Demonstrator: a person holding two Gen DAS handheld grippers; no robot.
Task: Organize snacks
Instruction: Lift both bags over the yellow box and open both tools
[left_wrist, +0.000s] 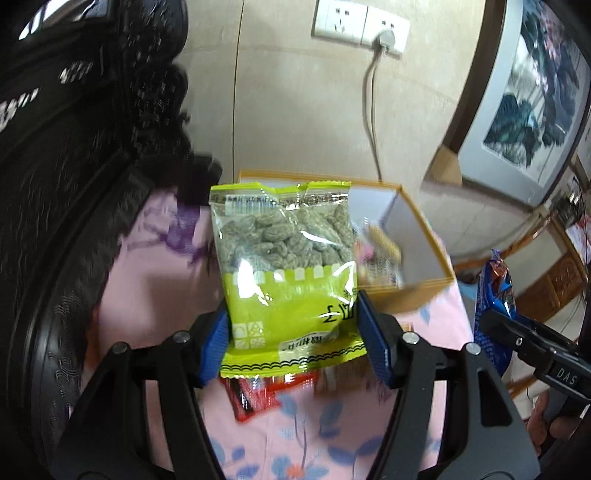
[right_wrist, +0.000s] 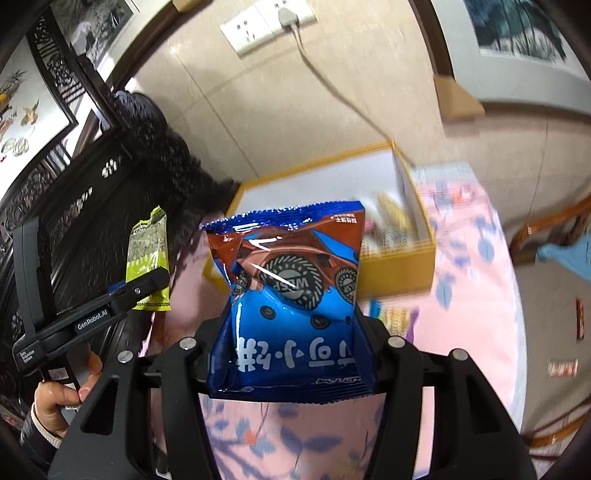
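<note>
Left tool (left_wrist: 295, 328) clamped on green packet (left_wrist: 284, 258) low across its sealed end; right tool (right_wrist: 295, 343) likewise pinching blue packet (right_wrist: 291, 295). Both light, crinkly, slippery, likely crushable. Yellow-rimmed box (left_wrist: 424, 229) waiting at one o'clock on pink-clothed bench (left_wrist: 155, 280).

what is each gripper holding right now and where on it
The left gripper clamps the green snack bag by the side edges of its lower half. The right gripper clamps the blue cookie bag the same way, near its bottom.
</note>
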